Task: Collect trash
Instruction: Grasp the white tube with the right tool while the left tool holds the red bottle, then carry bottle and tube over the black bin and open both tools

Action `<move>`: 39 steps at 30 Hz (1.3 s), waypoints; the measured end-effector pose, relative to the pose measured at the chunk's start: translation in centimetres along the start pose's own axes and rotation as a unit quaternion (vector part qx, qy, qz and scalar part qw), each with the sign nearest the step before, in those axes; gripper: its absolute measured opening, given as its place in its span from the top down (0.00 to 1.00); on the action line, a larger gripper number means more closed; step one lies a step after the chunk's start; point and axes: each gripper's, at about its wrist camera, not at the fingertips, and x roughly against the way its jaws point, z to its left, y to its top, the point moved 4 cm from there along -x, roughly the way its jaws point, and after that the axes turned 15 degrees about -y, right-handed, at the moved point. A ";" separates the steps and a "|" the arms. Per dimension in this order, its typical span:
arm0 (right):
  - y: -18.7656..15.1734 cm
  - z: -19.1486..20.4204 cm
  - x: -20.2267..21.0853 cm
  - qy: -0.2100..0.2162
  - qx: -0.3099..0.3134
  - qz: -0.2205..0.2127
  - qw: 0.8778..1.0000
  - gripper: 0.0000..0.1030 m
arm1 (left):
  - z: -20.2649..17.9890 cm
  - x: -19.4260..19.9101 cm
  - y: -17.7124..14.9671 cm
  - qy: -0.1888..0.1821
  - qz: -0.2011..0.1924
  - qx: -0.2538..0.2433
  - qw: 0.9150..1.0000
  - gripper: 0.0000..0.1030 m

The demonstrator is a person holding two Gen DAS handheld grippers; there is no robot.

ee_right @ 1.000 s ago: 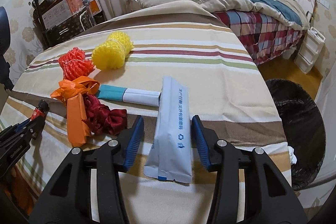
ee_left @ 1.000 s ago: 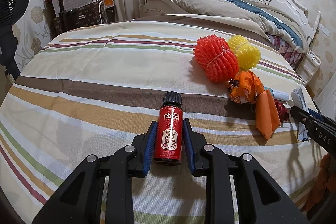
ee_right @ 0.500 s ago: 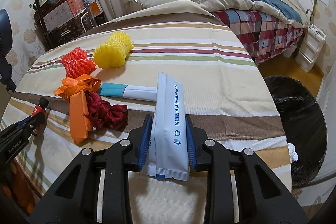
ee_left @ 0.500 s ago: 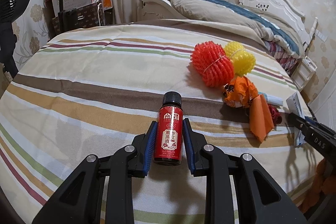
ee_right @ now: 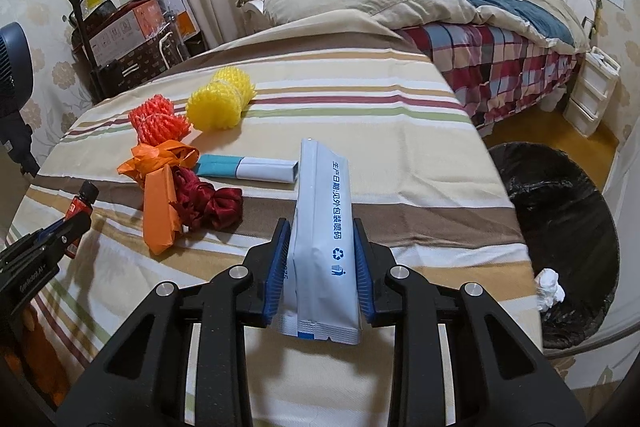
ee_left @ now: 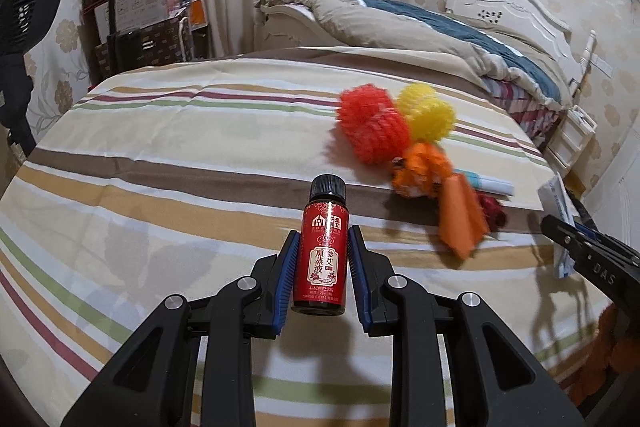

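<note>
Left gripper (ee_left: pixel 322 263) clamps one red bottle (ee_left: pixel 323 254); right gripper (ee_right: pixel 320 257) clamps one white pouch (ee_right: pixel 325 227). On striped table (ee_right: pixel 400 155): two foam nets, two ribbons, one box.

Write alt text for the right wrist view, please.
The right gripper is shut on a white pouch above a striped cloth. Foam nets, ribbons and a small box lie to the left; a black-lined bin stands on the right.
</note>
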 end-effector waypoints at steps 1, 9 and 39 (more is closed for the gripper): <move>0.0 -0.3 0.3 -0.001 -0.003 -0.003 1.000 0.71 | -0.6 0.1 0.0 -0.005 -0.001 -0.003 1.000 0.73; 0.2 -4.0 2.2 -0.020 -0.028 -0.024 0.999 0.71 | -6.7 -0.1 0.7 -0.055 -0.011 -0.048 0.997 0.73; 0.2 -22.9 -1.5 -0.133 -0.132 -0.016 0.982 0.71 | -29.1 -12.6 2.7 -0.160 0.034 -0.184 0.969 0.73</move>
